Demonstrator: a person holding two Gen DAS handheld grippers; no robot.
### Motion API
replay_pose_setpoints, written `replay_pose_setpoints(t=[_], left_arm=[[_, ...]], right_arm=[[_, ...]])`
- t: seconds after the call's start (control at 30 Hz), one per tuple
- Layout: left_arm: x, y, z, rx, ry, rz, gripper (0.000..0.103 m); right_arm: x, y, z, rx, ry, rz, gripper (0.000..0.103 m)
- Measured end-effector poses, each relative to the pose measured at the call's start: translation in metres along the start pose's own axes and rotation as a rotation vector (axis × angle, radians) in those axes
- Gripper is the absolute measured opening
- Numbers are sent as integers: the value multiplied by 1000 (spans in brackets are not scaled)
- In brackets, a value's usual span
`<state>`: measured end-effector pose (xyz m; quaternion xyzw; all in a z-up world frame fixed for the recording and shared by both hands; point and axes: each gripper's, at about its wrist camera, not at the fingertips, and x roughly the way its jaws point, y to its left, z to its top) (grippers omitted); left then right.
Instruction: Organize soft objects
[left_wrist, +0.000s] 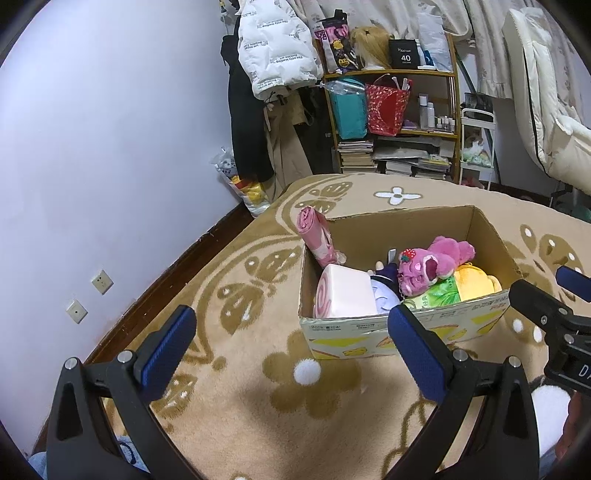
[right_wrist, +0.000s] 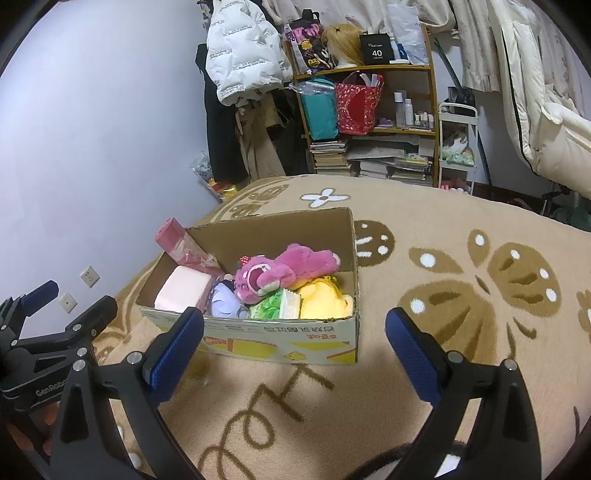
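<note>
Left gripper (left_wrist: 291, 328) and right gripper (right_wrist: 295, 332), both wide and empty, lower frame; cardboard box (right_wrist: 258, 338) at centre holding pink plush bear (right_wrist: 280, 271), on butterfly-patterned rug (right_wrist: 443, 229).

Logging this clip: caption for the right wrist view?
Open right gripper facing brown cardboard box holding pink plush bear on beige patterned rug.

Under the pink bear (right_wrist: 284, 271), my yellow plush (right_wrist: 321, 302) and purple toy (right_wrist: 225, 301) stayed mostly hidden.
</note>
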<state>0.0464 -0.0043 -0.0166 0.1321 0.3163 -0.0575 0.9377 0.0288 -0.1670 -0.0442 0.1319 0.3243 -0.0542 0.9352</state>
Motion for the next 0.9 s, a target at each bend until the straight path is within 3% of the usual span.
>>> replay_pose_setpoints(t=[0.9], left_arm=[[0,1,2,-3,15,-10,102]], right_arm=[[0,-3,0,1,0,-22,103]])
